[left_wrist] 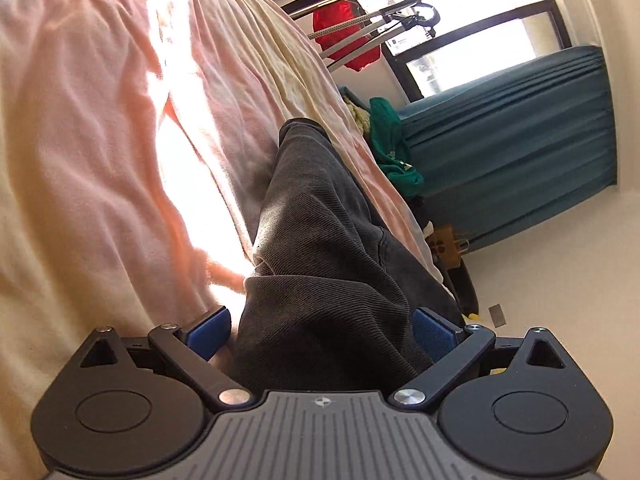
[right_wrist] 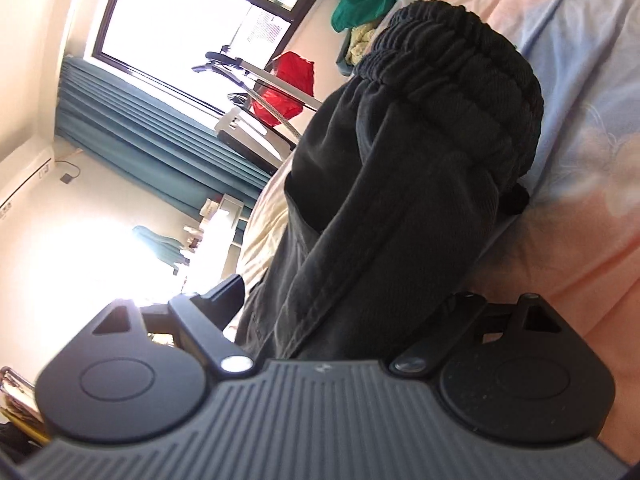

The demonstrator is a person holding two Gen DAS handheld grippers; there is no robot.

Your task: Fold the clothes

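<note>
We see a pink-sheeted bed (left_wrist: 100, 152) carrying dark grey trousers (left_wrist: 320, 280), bunched between both grippers; left gripper (left_wrist: 322, 330) jaws spread wide around the fabric, right gripper (right_wrist: 348, 304) jaws likewise; teal curtains (left_wrist: 520, 152) far right.

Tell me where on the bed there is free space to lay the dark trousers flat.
The pink sheet left of the dark trousers lies bare, up to the cream blanket. Crowded: the far bed edge, with the green garment piled by the teal curtain.

Charcoal ribbed trousers (left_wrist: 320, 248) on pale pink sheet (left_wrist: 100, 140) (teal curtains (left_wrist: 512, 140)).
</note>
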